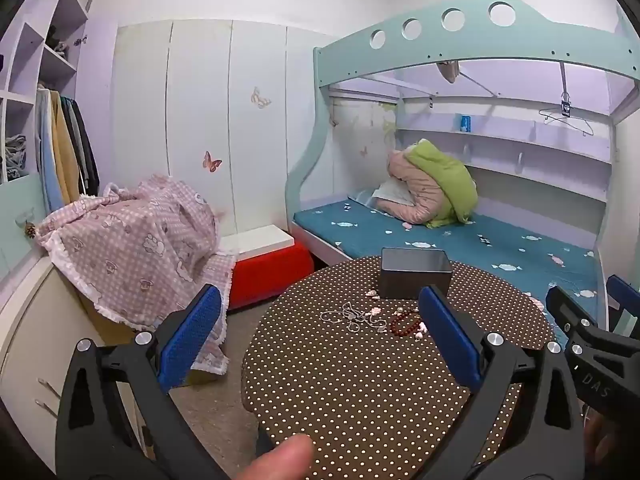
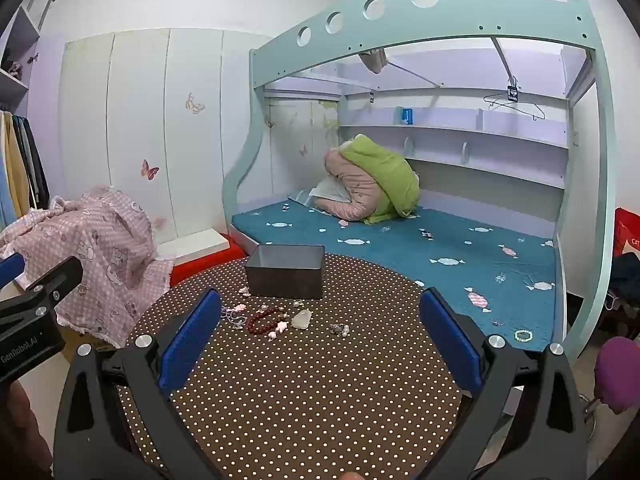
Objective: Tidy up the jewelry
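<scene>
While both tongs gape — box [image 2: 285, 270] upright, long axis sideways | bracelet [image 2: 264, 319] beside.

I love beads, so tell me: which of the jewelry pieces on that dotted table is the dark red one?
The beaded bracelet, a ring of dark red beads lying in front of the gray box. The chains and charms around it are silvery, pink or pale.

Each tool, left tool [image 1: 320, 320] and right tool [image 2: 320, 320], has a black plastic frame with triangular cutouts, silver round screws at the joints and blue textured pads [image 1: 448, 332]. White lettering marks the bodies. A bare thumb [image 1: 280, 458] shows.
</scene>
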